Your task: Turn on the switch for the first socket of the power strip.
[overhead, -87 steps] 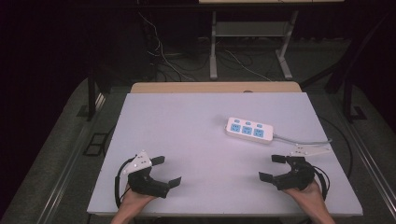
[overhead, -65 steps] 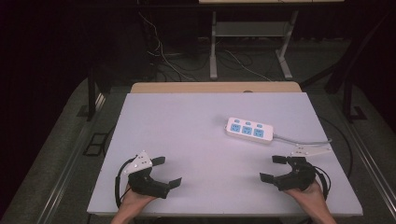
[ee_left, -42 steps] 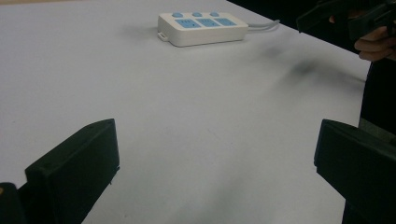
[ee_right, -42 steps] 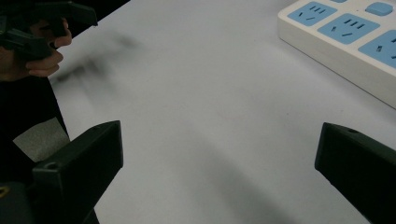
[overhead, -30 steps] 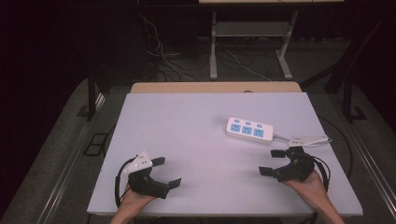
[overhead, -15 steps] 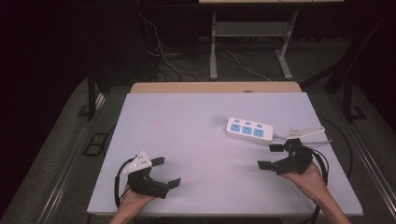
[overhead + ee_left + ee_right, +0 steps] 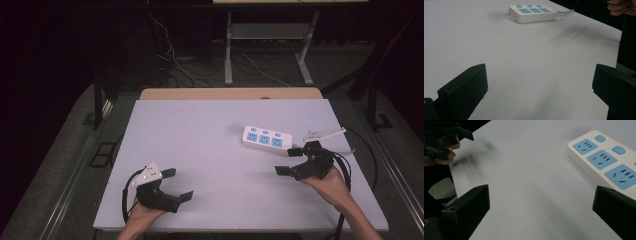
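my right tool [image 7: 289, 161] sits wide open just beside the power strip [image 7: 267, 138], probably not touching; left tool [image 7: 177, 184] open too.

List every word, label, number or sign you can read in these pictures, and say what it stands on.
None can be read. The power strip shows three blue socket faces and blue buttons, with no print that can be made out. The table, the left gripper and the right gripper bear no legible marks.
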`<state>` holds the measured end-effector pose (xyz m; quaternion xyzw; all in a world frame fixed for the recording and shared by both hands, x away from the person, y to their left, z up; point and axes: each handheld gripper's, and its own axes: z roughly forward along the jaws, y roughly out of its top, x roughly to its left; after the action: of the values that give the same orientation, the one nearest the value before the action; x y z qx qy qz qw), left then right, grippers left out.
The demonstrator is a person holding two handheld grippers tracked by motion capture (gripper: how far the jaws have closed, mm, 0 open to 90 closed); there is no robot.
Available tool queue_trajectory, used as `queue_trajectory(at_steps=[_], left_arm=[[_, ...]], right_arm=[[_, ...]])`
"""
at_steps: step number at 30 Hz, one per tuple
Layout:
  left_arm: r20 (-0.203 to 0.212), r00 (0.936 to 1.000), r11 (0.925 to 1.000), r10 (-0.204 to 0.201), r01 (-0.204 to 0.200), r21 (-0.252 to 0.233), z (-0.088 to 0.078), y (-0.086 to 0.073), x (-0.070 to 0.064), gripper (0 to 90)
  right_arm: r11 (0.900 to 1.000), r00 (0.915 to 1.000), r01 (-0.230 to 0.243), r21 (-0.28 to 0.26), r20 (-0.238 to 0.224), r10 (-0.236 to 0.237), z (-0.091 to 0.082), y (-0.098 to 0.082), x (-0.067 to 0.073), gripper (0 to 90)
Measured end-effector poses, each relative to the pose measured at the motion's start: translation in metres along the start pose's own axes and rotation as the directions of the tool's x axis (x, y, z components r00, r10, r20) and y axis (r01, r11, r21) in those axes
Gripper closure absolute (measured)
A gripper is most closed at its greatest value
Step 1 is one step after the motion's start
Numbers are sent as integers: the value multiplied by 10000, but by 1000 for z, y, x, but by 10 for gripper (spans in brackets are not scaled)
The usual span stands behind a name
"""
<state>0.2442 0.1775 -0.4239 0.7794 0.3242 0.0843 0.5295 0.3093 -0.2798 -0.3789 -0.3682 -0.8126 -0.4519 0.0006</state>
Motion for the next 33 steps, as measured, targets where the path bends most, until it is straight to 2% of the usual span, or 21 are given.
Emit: queue_trajectory(at_steps=[21, 29, 33], left_arm=[[-15, 10000, 10000, -6, 6, -8, 0, 0, 0, 0], [-20, 10000, 10000, 4, -4, 1, -1, 0, 0, 0], [-17, 10000, 10000, 5, -5, 1, -1, 0, 0, 0]], right_arm=[[9989, 9997, 202, 419, 155, -209, -8, 29, -16, 8], [9989, 9998, 84, 468, 195, -94, -8, 35, -26, 7], [9991, 9996, -123, 415, 247, 113, -8, 37, -33, 7]])
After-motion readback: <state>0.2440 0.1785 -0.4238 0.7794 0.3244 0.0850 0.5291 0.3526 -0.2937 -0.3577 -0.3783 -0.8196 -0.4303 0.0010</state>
